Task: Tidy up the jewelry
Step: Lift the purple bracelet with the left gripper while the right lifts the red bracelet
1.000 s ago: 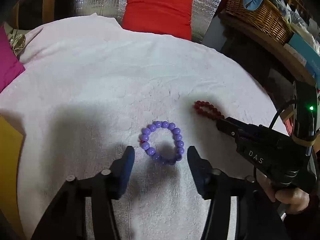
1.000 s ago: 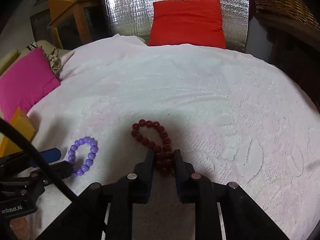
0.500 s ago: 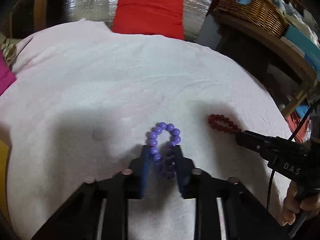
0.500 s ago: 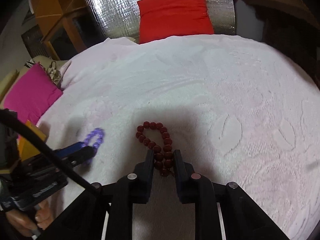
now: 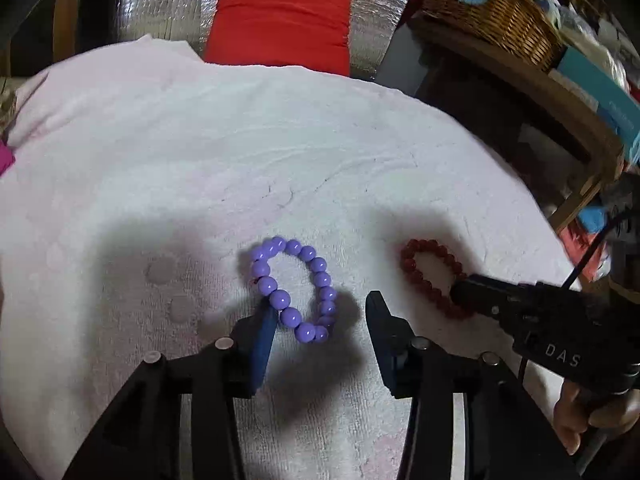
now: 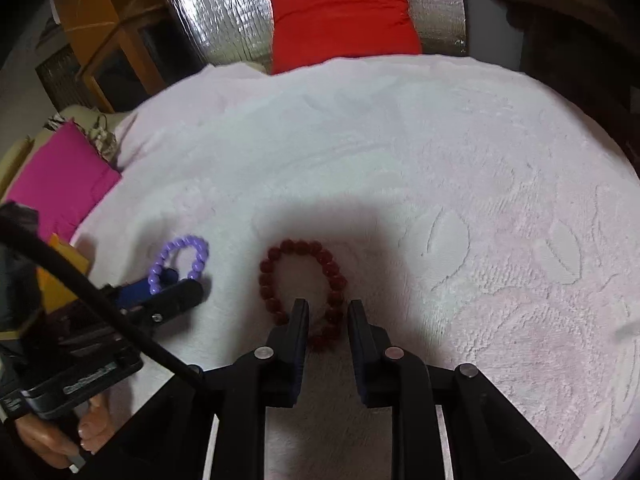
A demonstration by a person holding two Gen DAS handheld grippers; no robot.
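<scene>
Purple bracelet (image 5: 294, 290) rounder, newly released.

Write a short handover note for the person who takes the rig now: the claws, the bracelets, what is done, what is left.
Left claw: open, jaws just opened; purple bracelet lies between them, not gripped.
Right claw: slightly open, astride one side of the red bracelet; no grip seen.
Both bracelets lie on the white cloth as open loops, side by side, apart.
Done: both laid out.
Left: probably draw both claws back; no jewelry box is in view.
</scene>
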